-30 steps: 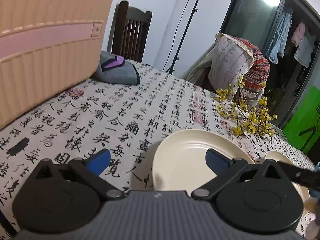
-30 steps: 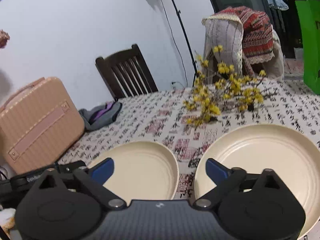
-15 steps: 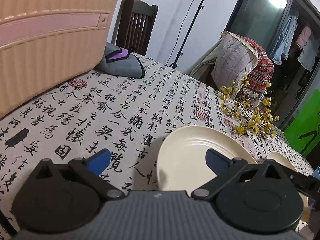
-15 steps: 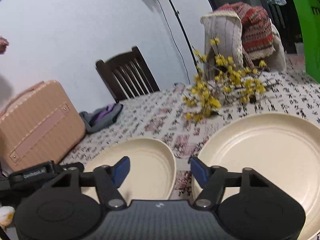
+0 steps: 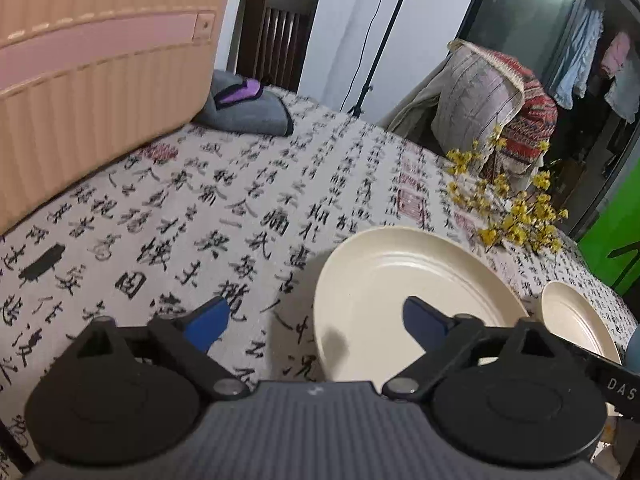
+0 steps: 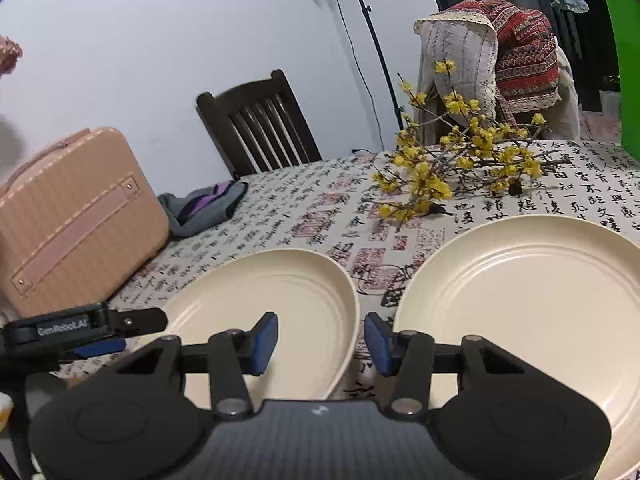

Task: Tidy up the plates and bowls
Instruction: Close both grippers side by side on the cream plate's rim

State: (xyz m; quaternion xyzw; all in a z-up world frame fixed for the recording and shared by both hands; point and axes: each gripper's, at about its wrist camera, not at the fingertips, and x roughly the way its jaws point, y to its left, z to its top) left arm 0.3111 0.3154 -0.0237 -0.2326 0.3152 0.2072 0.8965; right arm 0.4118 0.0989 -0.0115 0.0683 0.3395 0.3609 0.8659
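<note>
Two cream plates lie side by side on the calligraphy tablecloth. The left plate (image 5: 420,280) (image 6: 288,292) sits in front of both grippers; the right plate (image 5: 576,320) (image 6: 540,300) lies beside it. My left gripper (image 5: 316,322) (image 6: 132,334) straddles the left plate's left rim with its jaws wide and closing. My right gripper (image 6: 320,344) straddles that plate's right rim, jaws half closed and still closing. Neither gripper's blue pads press on the rim.
A pink ribbed case (image 5: 100,72) (image 6: 76,220) stands at the left with a grey pouch (image 5: 244,108) (image 6: 204,208) behind it. Yellow flowering branches (image 5: 508,208) (image 6: 452,168) lie beyond the plates. A dark chair (image 6: 256,124) and a cloth-draped chair (image 6: 492,56) stand at the far table edge.
The right gripper's jaws have drawn in from wide to about half around the left plate's rim. The left gripper's jaws have narrowed a little and its view has tipped slightly.
</note>
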